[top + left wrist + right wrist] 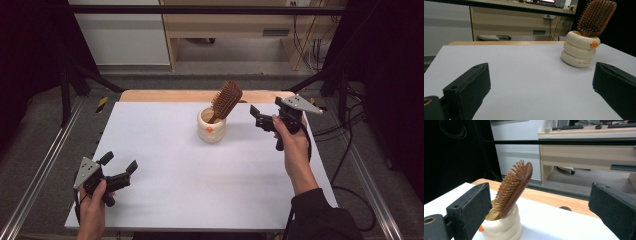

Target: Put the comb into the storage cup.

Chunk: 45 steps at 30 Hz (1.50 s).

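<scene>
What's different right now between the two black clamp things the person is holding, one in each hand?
The left gripper sits low at the near left corner of the white table, far from the cream ringed cup; the right gripper is raised close beside that cup and its brown wooden hairbrush. The left points right across the table, the right points left. Both are black, open and empty.

Even overhead light on the white surface (165, 165), soft faint shadows, no harsh glare, dark unlit margins at both sides of the high view, slightly soft low-resolution frames, near black fingers (467, 87) blurred in both gripper views
</scene>
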Motion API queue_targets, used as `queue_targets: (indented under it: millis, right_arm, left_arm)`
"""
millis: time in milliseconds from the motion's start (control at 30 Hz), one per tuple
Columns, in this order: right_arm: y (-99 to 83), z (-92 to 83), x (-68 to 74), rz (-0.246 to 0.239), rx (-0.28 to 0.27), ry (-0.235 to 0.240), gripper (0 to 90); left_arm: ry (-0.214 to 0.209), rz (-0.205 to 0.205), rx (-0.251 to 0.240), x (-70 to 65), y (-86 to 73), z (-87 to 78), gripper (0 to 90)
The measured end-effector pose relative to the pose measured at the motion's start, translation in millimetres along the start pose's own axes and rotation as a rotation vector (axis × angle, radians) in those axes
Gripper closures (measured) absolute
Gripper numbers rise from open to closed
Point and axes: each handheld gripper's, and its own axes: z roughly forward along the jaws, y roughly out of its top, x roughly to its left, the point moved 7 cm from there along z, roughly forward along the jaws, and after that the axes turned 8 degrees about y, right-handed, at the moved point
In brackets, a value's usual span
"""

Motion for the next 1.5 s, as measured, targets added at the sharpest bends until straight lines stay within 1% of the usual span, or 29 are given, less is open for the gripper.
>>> queue_targets:
  millis: [67, 133, 300, 633, 833, 1033, 1100, 1300, 1500]
  right_arm:
    - [-1.0, -2.8, -1.6, 0.009, -0.005, -0.004, 4.4]
    - [-2.0, -6.0, -4.2, 0.002, -0.009, -0.01, 4.3]
    - [-3.4, -13.0, -8.5, 0.005, -0.022, -0.021, 4.3]
    - [-9.2, -23.4, -13.8, -0.008, -0.023, -0.028, 4.2]
    - [-11.8, -29.1, -16.4, -0.011, -0.024, -0.029, 4.2]
    - [-10.5, -35.6, -19.9, -0.005, -0.032, -0.032, 4.0]
    - [-10.0, -37.2, -19.9, -0.004, -0.034, -0.029, 3.8]
    - [-7.6, -43.8, -20.6, -0.001, -0.055, -0.025, 3.2]
    - [-7.5, -51.9, -22.3, 0.001, -0.056, -0.027, 2.8]
  left_arm:
    - [0.0, -0.002, -0.001, -0.1, 0.2, -0.2, 1.6]
    - [0.0, -0.001, -0.002, 0.1, 0.4, -0.4, 1.6]
    - [0.001, -0.002, -0.006, 1.0, 1.1, -0.9, 1.6]
    - [0.002, -0.004, -0.013, 3.9, 3.4, -3.4, 1.6]
    - [-0.001, 0.004, -0.021, 4.2, 5.9, -5.7, 1.6]
    - [-0.005, 0.007, -0.02, 2.5, 6.3, -6.6, 1.6]
    - [-0.009, 0.003, -0.026, 1.3, 7.4, -7.4, 1.6]
    - [-0.022, 0.009, -0.036, 0.0, 12.2, -11.2, 1.6]
    - [-0.023, 0.018, -0.034, -0.3, 10.8, -16.9, 1.6]
